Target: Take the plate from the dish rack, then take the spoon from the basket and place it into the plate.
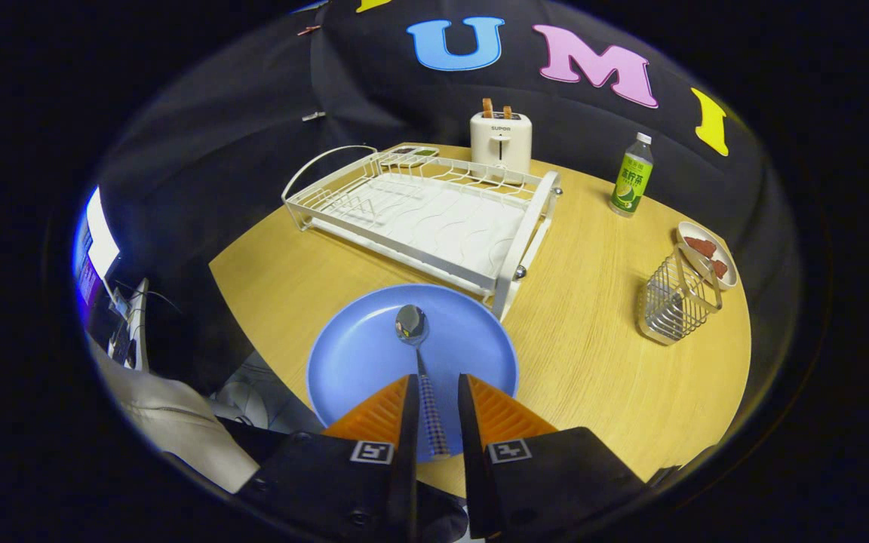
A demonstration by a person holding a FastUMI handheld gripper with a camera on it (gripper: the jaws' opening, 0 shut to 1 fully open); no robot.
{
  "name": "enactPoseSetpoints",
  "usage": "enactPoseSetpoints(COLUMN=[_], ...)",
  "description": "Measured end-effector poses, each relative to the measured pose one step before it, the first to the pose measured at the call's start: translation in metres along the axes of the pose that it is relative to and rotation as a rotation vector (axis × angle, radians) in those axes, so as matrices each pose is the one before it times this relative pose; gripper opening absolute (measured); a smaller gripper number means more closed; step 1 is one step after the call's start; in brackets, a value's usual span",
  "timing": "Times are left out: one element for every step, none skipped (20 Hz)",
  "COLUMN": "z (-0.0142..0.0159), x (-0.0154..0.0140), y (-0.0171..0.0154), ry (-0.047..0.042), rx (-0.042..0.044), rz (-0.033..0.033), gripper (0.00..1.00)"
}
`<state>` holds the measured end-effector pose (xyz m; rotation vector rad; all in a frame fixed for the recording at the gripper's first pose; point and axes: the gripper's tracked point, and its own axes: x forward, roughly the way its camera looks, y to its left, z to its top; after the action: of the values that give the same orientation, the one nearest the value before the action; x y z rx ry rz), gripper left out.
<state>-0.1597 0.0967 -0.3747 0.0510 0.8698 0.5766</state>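
Between the fingers of the claw lies the spoon, its handle in a narrow gap, apparently untouched, its bowl resting ahead on the blue plate. Beyond the plate sits the dish rack on the counter; the basket stands off to the right.

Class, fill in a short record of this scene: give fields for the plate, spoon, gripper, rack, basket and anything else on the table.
plate: blue plate on the table, in front of the dish rack
spoon: spoon lying on the plate, handle between the fingers
gripper: gripper slightly open around the handle, not clamped
rack: dish rack, empty
basket: wire basket, empty
other: toaster, bottle, small dish
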Motion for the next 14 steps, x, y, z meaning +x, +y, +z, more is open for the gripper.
enactPoseSetpoints(z=[0.00083,-0.00021,0.00061,0.00079,0.00005,0.00077,0.00124,0.00186,0.00386,0.00670,0.00993,0.01155,0.01355,0.01385], x=[0.00044,0.00028,0.00027,-0.00172,0.00189,-0.00121,0.00004,-0.00162,-0.00254,-0.00418,-0.00448,-0.00555,-0.00554,-0.00500], y=[-0.00008,-0.00083,-0.00078,-0.00009,0.00069,-0.00006,-0.00034,0.00076,-0.00002,0.00124,0.00115,0.00030,-0.00068,-0.00140], ry=[0.00126,0.00092,-0.00049,-0.00243,-0.00082,0.00041,0.00035,-0.00219,-0.00610,-0.01486,-0.02279,-0.02650,-0.03106,-0.03280], rx=[0.00124,-0.00025,-0.00035,0.00279,0.00530,0.00450,0.00303,0.00225,0.00318,0.00505,0.00640,0.00690,0.00465,0.00392], rz=[0.00051,-0.00324,-0.00151,-0.00130,0.00194,0.00089,0.00076,0.00138,0.00108,0.00336,0.00327,-0.00049,-0.00432,-0.00589], gripper=[0.48,0.67,0.87,0.94,1.00,1.00,1.00,1.00,1.00,1.00,1.00,1.00,1.00,0.99])
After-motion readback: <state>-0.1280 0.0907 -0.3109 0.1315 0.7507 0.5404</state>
